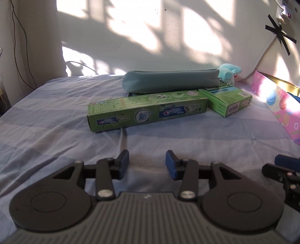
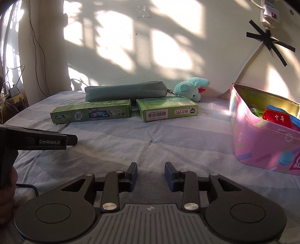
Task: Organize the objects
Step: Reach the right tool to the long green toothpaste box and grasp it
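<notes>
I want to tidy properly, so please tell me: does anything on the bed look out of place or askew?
Yes. The teal pencil pouch lies across the two green boxes, the toothpaste box and the shorter box, instead of flat on the sheet. The plush toy lies tipped over behind them. Nothing looks spilled or damaged.

Power strip (image 2: 270,14) above black tape cross (image 2: 270,40)

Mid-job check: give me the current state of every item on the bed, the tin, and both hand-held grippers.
Left hand-held gripper: open, empty.
Right hand-held gripper: open, empty.
Long green toothpaste box: flat on bed, closed.
Shorter green box: flat on bed, closed.
Teal fabric pencil pouch: lying across both boxes.
Turquoise plush toy: on its side.
Pink metal tin: lid open, partly filled.
</notes>
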A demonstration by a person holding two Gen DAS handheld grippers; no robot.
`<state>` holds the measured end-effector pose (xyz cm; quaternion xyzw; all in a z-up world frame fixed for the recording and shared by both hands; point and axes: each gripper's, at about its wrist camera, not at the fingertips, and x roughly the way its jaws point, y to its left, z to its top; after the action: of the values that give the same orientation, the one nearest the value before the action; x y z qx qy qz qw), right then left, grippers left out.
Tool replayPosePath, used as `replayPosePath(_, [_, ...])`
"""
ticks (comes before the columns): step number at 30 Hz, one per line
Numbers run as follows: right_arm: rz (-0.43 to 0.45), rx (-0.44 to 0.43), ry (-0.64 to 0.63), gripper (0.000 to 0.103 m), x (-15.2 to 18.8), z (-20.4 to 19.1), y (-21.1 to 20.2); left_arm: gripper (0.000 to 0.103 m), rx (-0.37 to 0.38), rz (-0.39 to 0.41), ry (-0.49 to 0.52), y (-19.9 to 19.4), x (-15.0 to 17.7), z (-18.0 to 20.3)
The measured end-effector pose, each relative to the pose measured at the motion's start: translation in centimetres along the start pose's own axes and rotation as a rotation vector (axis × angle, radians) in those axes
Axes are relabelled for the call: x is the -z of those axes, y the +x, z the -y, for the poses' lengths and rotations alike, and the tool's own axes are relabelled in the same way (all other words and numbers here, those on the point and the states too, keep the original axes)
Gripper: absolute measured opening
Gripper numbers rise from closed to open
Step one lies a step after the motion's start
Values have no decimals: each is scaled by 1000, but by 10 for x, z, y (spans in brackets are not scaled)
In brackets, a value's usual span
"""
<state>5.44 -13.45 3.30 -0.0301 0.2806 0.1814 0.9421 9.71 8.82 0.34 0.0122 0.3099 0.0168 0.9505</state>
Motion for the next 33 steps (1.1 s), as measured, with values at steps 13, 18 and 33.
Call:
replayPosePath(13, [84,-161,-62,53,-82,-37,99,54,-37,86,-396,-2,2,-98])
replayPosePath(18, [26,-220,-27,80,-104,-33,137,55,-36,124,-410,-4,1,-98])
replayPosePath(33, [-25,-436,-68,85,-68,-50,86,73,-69,178,-389,1,-40,-135])
